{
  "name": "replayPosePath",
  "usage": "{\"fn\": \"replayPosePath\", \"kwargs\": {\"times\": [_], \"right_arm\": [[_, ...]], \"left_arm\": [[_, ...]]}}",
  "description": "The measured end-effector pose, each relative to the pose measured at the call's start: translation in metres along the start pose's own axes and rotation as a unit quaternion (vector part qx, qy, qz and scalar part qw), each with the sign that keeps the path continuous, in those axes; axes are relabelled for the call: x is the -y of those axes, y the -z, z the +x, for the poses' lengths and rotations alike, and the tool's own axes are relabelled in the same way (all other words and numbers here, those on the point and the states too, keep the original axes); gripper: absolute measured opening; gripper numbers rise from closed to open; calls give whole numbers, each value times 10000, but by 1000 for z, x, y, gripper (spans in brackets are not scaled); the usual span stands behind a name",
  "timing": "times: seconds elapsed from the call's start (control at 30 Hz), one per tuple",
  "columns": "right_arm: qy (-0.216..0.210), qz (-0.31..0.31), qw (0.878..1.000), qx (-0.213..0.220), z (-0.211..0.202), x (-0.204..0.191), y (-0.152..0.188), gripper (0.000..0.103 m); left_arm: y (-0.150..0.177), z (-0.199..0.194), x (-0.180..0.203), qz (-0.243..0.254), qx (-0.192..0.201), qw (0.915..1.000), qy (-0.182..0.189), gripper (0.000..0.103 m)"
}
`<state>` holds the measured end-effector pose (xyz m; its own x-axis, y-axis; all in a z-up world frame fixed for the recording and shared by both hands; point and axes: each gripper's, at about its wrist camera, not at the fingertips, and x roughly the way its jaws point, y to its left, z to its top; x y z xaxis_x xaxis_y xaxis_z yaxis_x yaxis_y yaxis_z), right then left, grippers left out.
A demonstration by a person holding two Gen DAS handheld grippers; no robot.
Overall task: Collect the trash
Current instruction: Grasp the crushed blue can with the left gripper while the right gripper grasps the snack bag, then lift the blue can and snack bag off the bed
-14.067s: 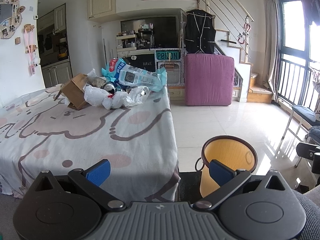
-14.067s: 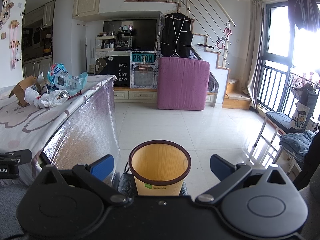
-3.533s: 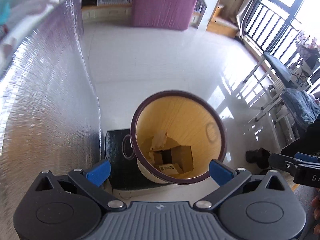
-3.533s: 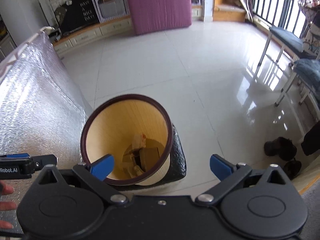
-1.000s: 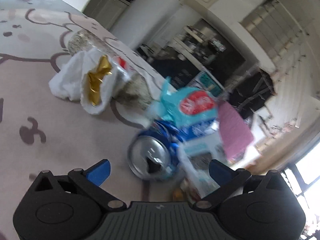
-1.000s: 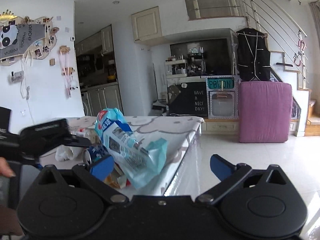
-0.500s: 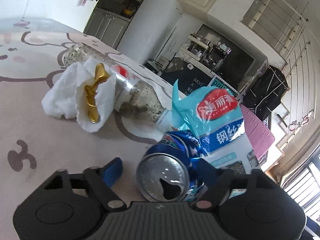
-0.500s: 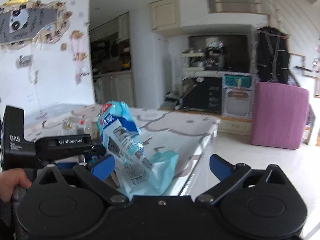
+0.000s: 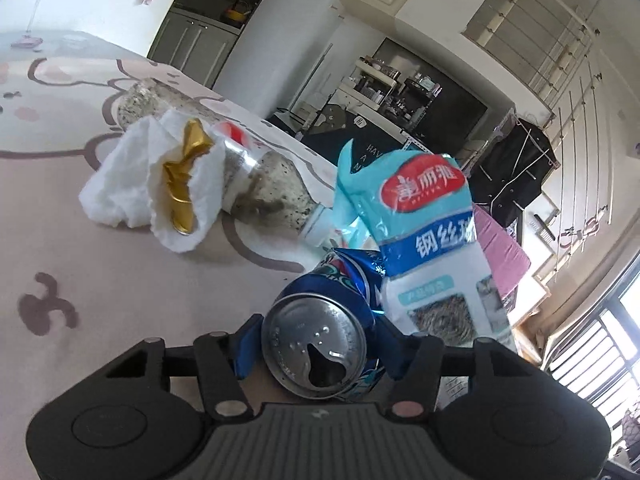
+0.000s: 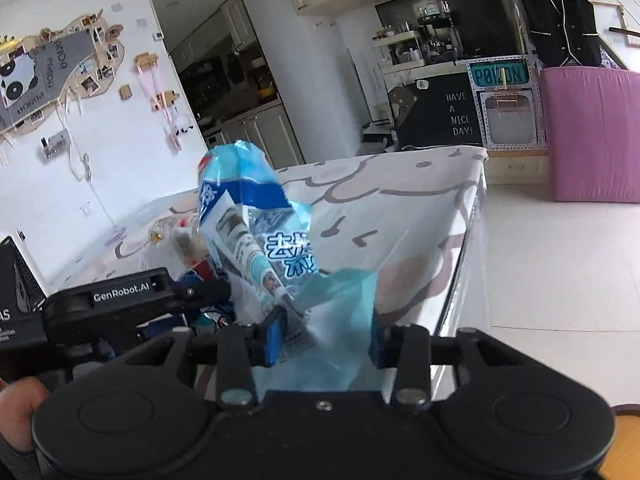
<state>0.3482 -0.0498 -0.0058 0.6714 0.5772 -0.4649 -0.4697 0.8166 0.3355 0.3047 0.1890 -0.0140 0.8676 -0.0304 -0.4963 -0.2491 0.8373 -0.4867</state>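
My left gripper [image 9: 316, 346] is shut on a crushed blue soda can [image 9: 320, 344] lying on the table, its silver top facing the camera. A blue and white plastic bag [image 9: 424, 248] stands just behind the can. My right gripper [image 10: 326, 340] has its blue pads on either side of the lower end of that plastic bag [image 10: 276, 256], closed onto it. The left gripper body [image 10: 120, 300] shows at the left of the right wrist view. A crumpled white tissue with gold foil [image 9: 160, 184] and an empty clear bottle [image 9: 260, 184] lie further back.
The table has a pink and white cartoon cloth [image 9: 100, 264] and a clear plastic skirt at its edge [image 10: 460, 248]. A purple cushion block [image 10: 592, 132] and black cabinet [image 10: 440, 116] stand beyond on the tiled floor.
Both grippers have come from the bin to the table. In the last second the left jaws closed on the can and the right jaws closed onto the plastic bag.
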Motion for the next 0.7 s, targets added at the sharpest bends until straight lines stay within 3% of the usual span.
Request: {"fn": "replayPosePath", "kwargs": {"times": [0.1, 0.47, 0.7], "right_arm": [[-27, -150, 9998, 152, -13, -9, 2, 33], [130, -196, 9985, 502, -69, -29, -3, 26], [222, -272, 9985, 427, -95, -44, 7, 22]], "left_arm": [[0, -11, -3, 126, 51, 9999, -96, 59], [12, -76, -21, 523, 193, 9979, -316, 59], [18, -116, -21, 697, 350, 9960, -431, 59]]}}
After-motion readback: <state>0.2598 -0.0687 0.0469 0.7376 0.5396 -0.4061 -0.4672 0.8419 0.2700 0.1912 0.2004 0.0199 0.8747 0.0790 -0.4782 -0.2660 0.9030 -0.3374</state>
